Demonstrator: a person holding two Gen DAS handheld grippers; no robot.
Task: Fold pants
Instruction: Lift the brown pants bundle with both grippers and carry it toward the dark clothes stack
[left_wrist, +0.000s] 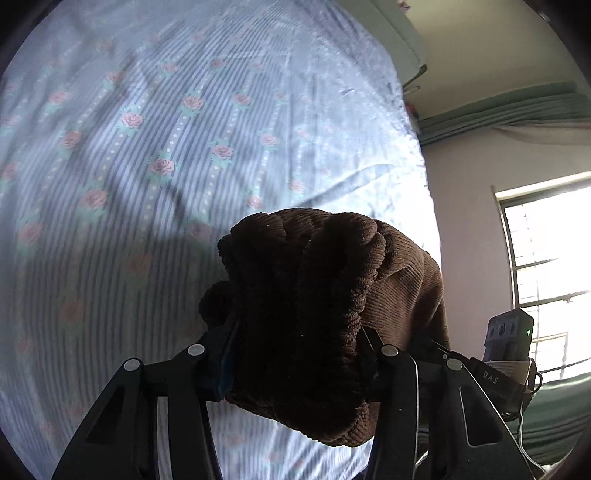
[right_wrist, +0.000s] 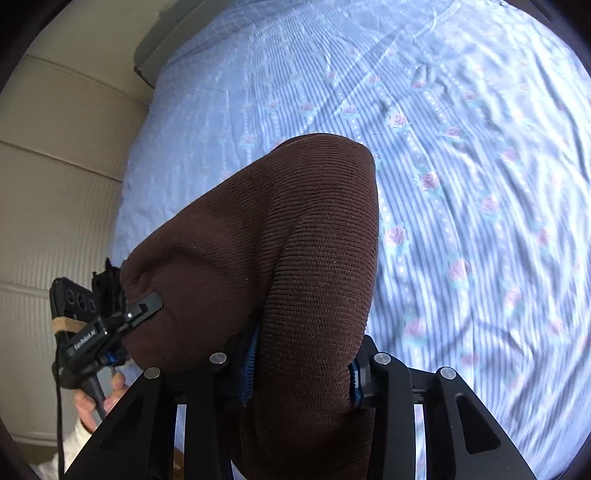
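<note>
The pants are brown corduroy. In the left wrist view a bunched, thick wad of them fills the space between my left gripper's fingers, which are shut on it and hold it above the bed. In the right wrist view a smoother fold of the same pants is clamped between my right gripper's blue-padded fingers and lifted off the bed. The left gripper shows at the left of the right wrist view, shut on the cloth's far edge. The right gripper's body shows at the right of the left wrist view.
Below lies a bed with a blue striped sheet printed with pink roses, also in the right wrist view. A bright window and lilac wall stand at the right. A cream padded headboard is at the left.
</note>
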